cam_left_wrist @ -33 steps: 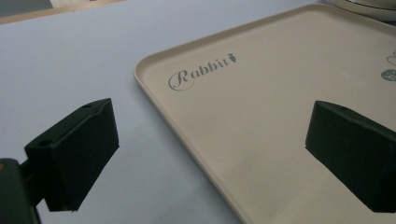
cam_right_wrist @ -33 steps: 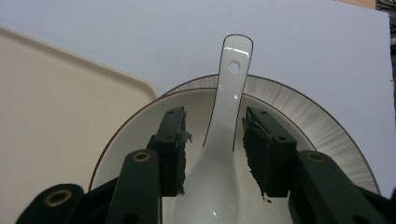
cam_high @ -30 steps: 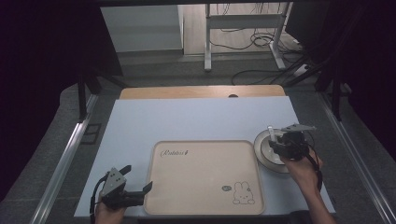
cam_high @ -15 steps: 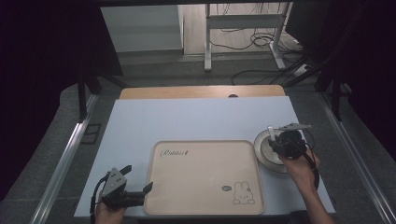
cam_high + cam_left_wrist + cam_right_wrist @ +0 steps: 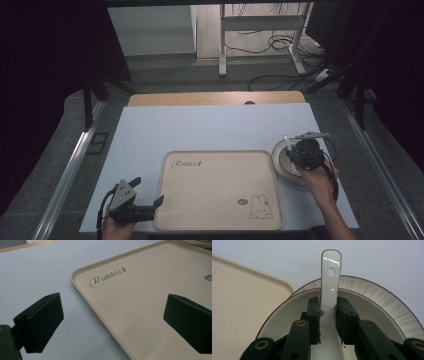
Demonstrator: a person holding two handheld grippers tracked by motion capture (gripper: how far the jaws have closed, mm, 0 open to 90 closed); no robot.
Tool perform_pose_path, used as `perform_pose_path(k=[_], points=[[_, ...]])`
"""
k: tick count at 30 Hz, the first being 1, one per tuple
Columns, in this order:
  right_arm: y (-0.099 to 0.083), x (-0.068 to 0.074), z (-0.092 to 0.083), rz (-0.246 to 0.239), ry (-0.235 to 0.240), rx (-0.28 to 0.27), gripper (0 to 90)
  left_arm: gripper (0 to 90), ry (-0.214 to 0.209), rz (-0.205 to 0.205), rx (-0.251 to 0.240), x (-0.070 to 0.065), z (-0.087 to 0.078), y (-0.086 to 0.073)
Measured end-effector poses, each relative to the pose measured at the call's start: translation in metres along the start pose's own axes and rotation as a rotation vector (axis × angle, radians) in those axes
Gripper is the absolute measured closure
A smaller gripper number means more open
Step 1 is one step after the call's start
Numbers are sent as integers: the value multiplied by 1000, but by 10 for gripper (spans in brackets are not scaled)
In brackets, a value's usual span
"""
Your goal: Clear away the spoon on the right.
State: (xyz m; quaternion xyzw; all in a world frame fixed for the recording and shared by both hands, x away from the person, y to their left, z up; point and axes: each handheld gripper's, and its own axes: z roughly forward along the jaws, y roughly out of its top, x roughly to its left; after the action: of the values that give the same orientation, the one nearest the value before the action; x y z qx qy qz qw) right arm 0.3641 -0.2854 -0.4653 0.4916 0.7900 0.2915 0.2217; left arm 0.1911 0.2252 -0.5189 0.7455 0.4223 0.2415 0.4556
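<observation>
1. Currently, the spoon (image 5: 331, 277) is glossy white ceramic, with a flat, round-ended handle pierced by one small hole.
2. It lies in a shallow white bowl (image 5: 374, 297) whose wide rim carries fine grey brush strokes and a thin brown edge line. The bowl stands at the right of the table, just beside the tray's right edge.
3. The tray (image 5: 220, 200) is matte beige, rectangular with rounded corners and a low raised lip. It bears the script "Rabbit" at far left and a rabbit drawing at near right.
4. The right gripper (image 5: 328, 315) points down into the bowl. Its jaws have just been closing, and the worn pads now press both sides of the spoon handle.
5. The left gripper (image 5: 112, 320) sits low at the tray's near left corner, jaws wide apart with nothing between them; one jaw is over the table, the other over the tray.
6. The table (image 5: 200, 130) has a smooth pale blue-grey top, with a wooden board at its far edge.
7. Beyond it are a grey floor, cables and metal frame legs; the surroundings are dark.
</observation>
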Motion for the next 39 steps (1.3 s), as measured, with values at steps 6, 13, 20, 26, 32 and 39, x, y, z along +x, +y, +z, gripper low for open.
perform_pose_path(k=[6,13,20,26,32,39], points=[[1,1,-1,-8,14,-4,747,27,1,1,0,0,0,0],[1,-1,-6,-7,32,-19,748,27,4,-1,-2,0,0,0],[4,-5,-16,-10,76,-40,749,27,11,-10,-10,1,-1,0],[8,-7,-23,-12,86,-56,750,26,15,-9,-12,1,-2,0],[13,-7,-32,-15,93,-66,750,26,23,-22,-23,3,-3,0],[17,-9,-41,-9,118,-67,750,26,25,-23,-23,3,-3,0]])
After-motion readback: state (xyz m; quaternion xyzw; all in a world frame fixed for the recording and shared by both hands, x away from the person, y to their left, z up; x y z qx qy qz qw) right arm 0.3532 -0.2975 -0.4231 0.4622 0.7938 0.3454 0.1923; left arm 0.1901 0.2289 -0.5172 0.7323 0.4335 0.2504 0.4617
